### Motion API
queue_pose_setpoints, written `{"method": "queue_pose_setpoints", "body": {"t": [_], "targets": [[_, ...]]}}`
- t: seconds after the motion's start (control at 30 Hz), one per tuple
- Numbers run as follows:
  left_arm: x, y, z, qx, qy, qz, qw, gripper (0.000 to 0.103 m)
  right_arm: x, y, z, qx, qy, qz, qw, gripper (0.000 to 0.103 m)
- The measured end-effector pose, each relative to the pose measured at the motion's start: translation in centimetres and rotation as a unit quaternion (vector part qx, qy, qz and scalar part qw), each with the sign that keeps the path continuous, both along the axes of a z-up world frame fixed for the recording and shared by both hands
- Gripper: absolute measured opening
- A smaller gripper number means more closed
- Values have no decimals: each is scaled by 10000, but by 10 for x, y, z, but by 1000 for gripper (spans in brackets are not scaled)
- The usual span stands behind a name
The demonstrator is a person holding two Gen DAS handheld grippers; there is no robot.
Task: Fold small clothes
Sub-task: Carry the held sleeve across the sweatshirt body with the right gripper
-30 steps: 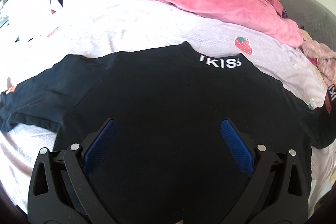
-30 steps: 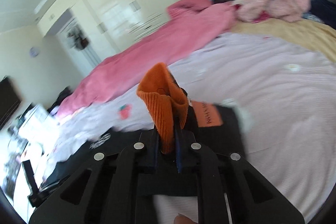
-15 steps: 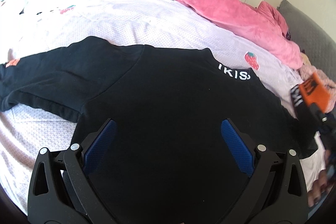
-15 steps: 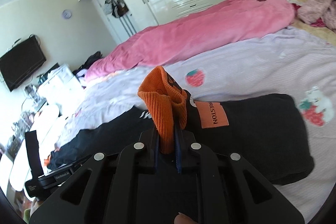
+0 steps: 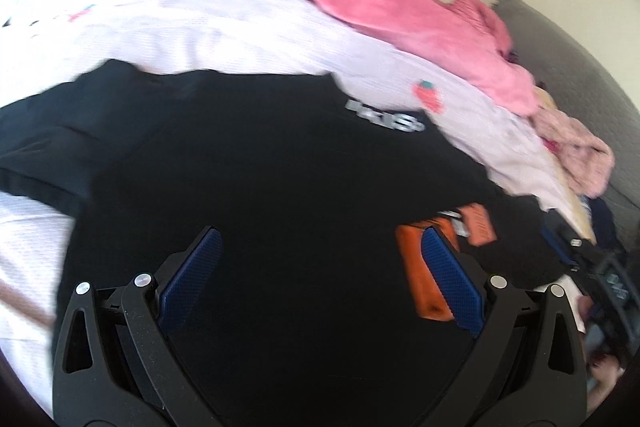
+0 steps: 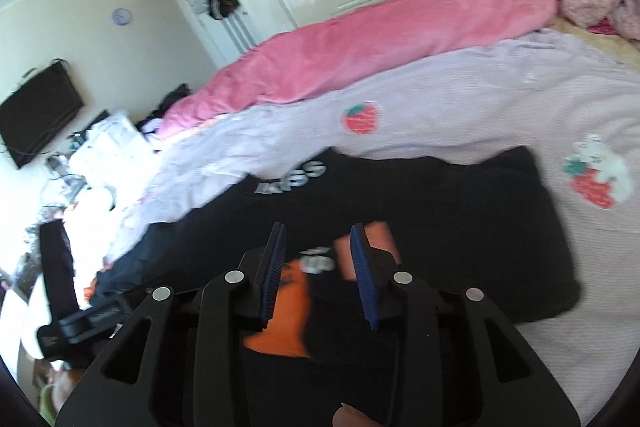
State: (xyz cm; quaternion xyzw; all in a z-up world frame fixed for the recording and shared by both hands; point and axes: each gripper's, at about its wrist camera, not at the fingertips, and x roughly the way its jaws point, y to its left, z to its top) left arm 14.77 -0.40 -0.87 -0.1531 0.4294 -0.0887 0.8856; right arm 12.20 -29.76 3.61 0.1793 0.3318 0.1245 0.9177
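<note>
On the lilac bedspread (image 6: 460, 99) near its front edge lies the black shirt (image 5: 280, 187), orange cuff (image 6: 288, 311) folded onto it (blurred). The left gripper (image 5: 320, 275) gapes wide; the right gripper (image 6: 320, 267) hovers parted, empty.

Shirt (image 5: 260, 187) lies on bedsheet (image 5: 240, 27); its sleeve cuff (image 6: 288, 311) folded onto it

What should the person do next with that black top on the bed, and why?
Probably bring the left gripper over to the other sleeve and fold it inward. The right sleeve with its orange cuff already lies across the black top, and the right gripper is open above it, holding nothing. The left sleeve lies spread out on the bedsheet, so it looks like the matching step.
</note>
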Motion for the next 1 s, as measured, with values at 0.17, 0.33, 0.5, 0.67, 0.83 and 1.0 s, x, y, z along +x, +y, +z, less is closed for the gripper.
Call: {"method": "queue_pose_setpoints", "body": {"t": [0.17,0.33,0.5,0.67,0.83,1.0], "targets": [[7,-39,-9,-569,176,-643,9962,86,-13,-35,-7,-122,141,-391,9991,38],[21,-70,-23,-604,475,-872,9932,62,-22,-50,-6,-414,91,-577,9974,44],[31,-96,-38,-72,651,-914,9937,62,-24,-55,-5,-704,-1,-687,9951,55],[27,-106,-36,209,458,-1003,9937,47,-23,-60,-9,-646,82,-719,9953,66],[23,-101,-27,282,106,-1112,9933,9,-22,-64,-13,-630,177,-793,9947,67],[15,-85,2,372,-461,-1044,9928,7,-20,-64,-12,-651,199,-804,9944,71]]}}
